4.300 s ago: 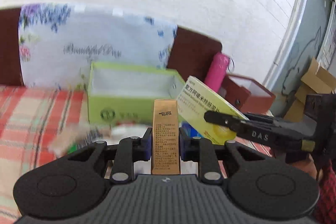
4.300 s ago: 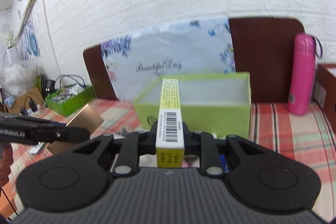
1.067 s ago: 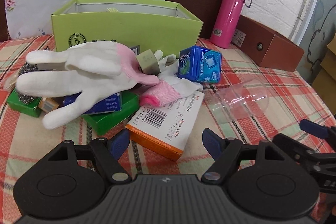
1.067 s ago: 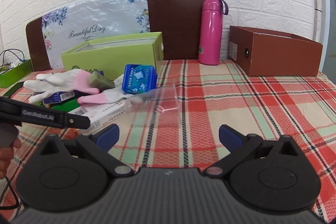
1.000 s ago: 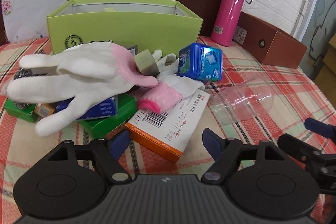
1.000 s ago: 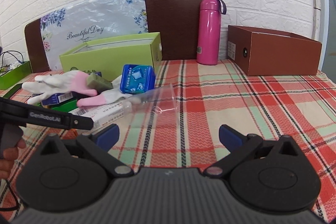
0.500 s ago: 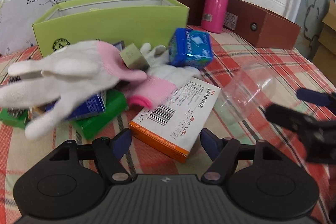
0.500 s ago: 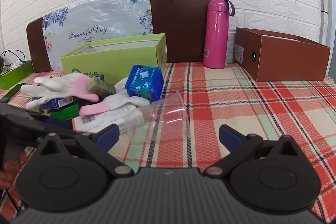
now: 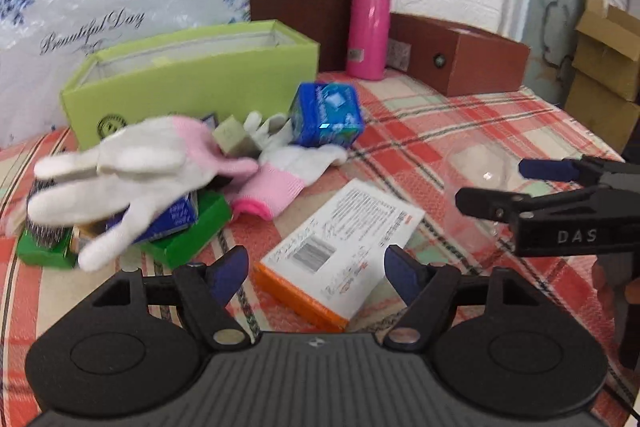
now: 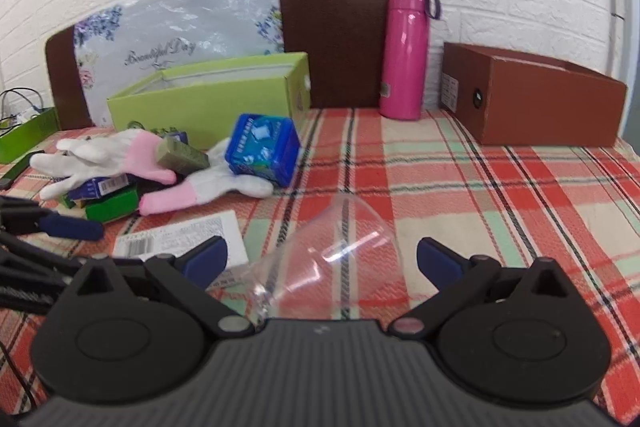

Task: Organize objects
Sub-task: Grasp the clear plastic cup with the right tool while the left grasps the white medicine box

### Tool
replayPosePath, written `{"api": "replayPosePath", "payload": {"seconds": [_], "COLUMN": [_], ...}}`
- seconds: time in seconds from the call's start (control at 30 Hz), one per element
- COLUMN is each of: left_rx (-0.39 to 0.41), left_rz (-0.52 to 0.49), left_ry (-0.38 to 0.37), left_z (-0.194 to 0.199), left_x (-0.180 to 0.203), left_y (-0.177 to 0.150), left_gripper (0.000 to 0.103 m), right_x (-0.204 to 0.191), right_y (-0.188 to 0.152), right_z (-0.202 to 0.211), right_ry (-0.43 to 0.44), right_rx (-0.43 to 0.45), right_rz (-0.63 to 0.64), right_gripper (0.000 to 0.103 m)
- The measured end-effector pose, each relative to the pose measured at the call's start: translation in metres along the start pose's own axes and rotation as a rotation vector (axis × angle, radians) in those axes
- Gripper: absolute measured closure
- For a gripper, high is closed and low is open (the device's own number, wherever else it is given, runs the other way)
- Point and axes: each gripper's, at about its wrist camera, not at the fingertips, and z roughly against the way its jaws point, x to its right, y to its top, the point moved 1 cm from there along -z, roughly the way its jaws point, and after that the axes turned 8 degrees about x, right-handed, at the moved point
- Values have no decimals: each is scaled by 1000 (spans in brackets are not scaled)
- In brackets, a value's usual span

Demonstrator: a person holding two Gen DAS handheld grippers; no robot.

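Note:
An orange-and-white carton (image 9: 340, 247) lies flat on the plaid cloth, its near end between the blue fingertips of my left gripper (image 9: 316, 269). Those jaws are opening and the pads do not press on it. A clear plastic cup (image 10: 340, 251) lies on its side between the wide-apart fingers of my right gripper (image 10: 322, 259), untouched. In the left wrist view the right gripper (image 9: 516, 183) reaches in from the right at the cup (image 9: 476, 171). The open lime-green box (image 9: 192, 79) stands behind the pile.
Two white-and-pink gloves (image 9: 132, 167), a blue tin (image 9: 326, 115), a grey block (image 9: 232, 141) and small green and blue boxes (image 9: 184, 223) are heaped left of centre. A pink bottle (image 10: 404, 55) and a brown box (image 10: 532, 99) stand at the back right.
The right gripper has moved forward, so the clear cup now lies between its fingers. The left gripper has rolled and shifted, and the orange carton sits more squarely between its tips.

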Motion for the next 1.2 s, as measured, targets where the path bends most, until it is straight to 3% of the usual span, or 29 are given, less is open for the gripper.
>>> {"api": "replayPosePath", "payload": {"seconds": [0.13, 0.23, 0.3, 0.37, 0.43, 0.5, 0.57, 0.67, 0.77, 0.83, 0.93, 0.97, 1.0, 1.2], "left_rx": [3, -55, -121, -131, -124, -139, -132, -121, -140, -152, -152, -149, -147, -128], "left_rz": [-82, -119, -90, -22, 48, 112, 150, 162, 165, 146, 116, 108, 95, 136], "left_ry": [-129, -112, -89, -75, -73, -86, -85, -18, -8, 1, 16, 16, 18, 7], "left_z": [-13, -36, -49, -47, -36, -27, -22, -28, -42, -49, -53, -52, -51, -37], "left_x": [6, 11, 10, 8, 9, 10, 12, 15, 17, 22, 26, 26, 27, 20], "left_y": [9, 9, 4, -1, -4, -8, -9, -4, 5, 8, 6, 5, 4, 9], "left_gripper": [15, 15, 15, 18, 25, 26, 26, 25, 25, 25, 25, 26, 33, 34], "right_x": [12, 15, 15, 14, 14, 10, 6, 8, 12, 12, 11, 11, 12, 9], "right_y": [-1, -3, -3, -4, -4, -3, -4, -5, -3, -1, 0, -1, -3, 3], "right_z": [3, -1, -5, -10, -16, -19, -17, -16, -16, -18, -23, -24, -25, -13], "right_ry": [-10, 19, 8, -7, -12, -12, -21, -35, -46, -51, -65, -58, -48, 1], "right_rx": [-49, -61, -70, -73, -81, -93, -88, -97, -89, -77, -80, -86, -95, -59], "right_rz": [-161, -264, -289, -286, -265, -184, -100, -88, -102, -98, -75, -75, -80, -84], "right_gripper": [0, 0, 0, 4, 17, 38, 47, 49, 39, 38, 43, 52, 52, 56]}}
